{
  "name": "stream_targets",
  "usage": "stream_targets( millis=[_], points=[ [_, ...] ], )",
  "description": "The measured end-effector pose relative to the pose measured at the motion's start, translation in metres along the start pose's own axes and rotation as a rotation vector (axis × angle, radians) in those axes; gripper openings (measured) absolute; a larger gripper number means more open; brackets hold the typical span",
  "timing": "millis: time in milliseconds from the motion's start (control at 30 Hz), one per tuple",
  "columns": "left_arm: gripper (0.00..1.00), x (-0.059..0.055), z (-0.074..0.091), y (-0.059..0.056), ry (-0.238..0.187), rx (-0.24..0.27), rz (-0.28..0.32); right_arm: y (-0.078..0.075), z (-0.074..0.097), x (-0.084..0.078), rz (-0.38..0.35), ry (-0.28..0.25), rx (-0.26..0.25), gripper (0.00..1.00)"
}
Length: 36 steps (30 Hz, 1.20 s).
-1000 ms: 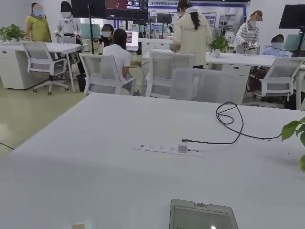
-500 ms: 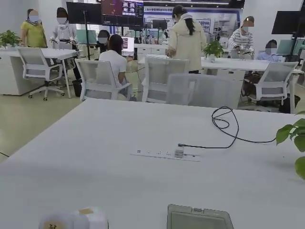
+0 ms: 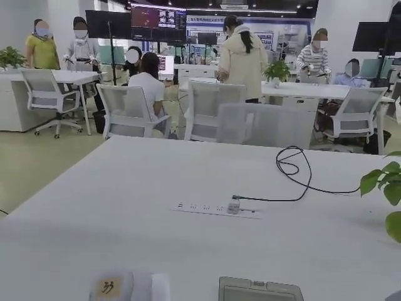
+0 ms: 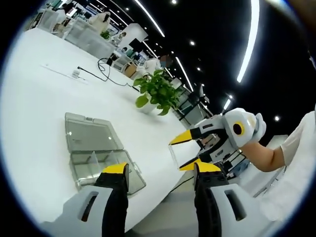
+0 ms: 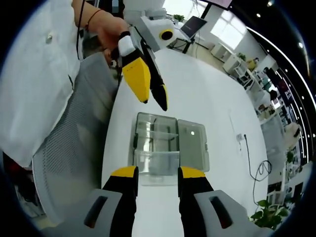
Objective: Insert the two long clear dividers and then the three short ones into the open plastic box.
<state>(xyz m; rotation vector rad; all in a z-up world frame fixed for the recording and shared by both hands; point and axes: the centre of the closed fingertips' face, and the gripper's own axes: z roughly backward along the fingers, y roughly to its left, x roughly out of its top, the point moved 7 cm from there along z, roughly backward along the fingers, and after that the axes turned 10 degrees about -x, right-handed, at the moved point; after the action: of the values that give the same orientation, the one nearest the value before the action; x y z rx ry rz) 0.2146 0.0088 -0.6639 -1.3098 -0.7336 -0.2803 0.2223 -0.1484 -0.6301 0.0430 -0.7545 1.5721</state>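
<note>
Left gripper [image 4: 160, 168]: black jaws with yellow tips, spread wide, nothing between them.
Right gripper [image 5: 159, 172]: tips pinch a clear plastic divider panel [image 5: 157, 168] at its two ends, just short of the box.
Clear rectangular plastic box [image 5: 192, 140]: open, see-through, lid lying flat beside the tray, close to the near edge of the white workbench [image 3: 188, 182].
Beyond: leafy green potted plant [image 4: 155, 91], looped black cable [image 3: 294, 169].

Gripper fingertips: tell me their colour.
Yellow, on black. Clearest in the left gripper view, on the fingertips of the left gripper.
</note>
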Motion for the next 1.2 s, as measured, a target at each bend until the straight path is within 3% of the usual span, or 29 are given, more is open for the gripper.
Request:
stream_targets(
  millis=[267,367,867,1200],
  points=[
    [0.32,-0.010,-0.021,-0.010,0.017,-0.050,0.105,0.003,0.004,0.020,0.027,-0.019,-0.011,0.33],
    [0.22,-0.013,-0.027,-0.013,0.026,-0.059,0.121,0.006,0.005,0.027,0.028,-0.030,-0.008,0.33],
    [0.00,-0.018,-0.034,-0.016,0.045,-0.083,0.171,0.011,0.003,0.036,0.051,-0.029,0.000,0.33],
    [0.00,-0.021,-0.033,-0.015,0.039,-0.084,0.202,0.013,0.001,0.037,0.063,-0.022,0.003,0.33]
  ],
)
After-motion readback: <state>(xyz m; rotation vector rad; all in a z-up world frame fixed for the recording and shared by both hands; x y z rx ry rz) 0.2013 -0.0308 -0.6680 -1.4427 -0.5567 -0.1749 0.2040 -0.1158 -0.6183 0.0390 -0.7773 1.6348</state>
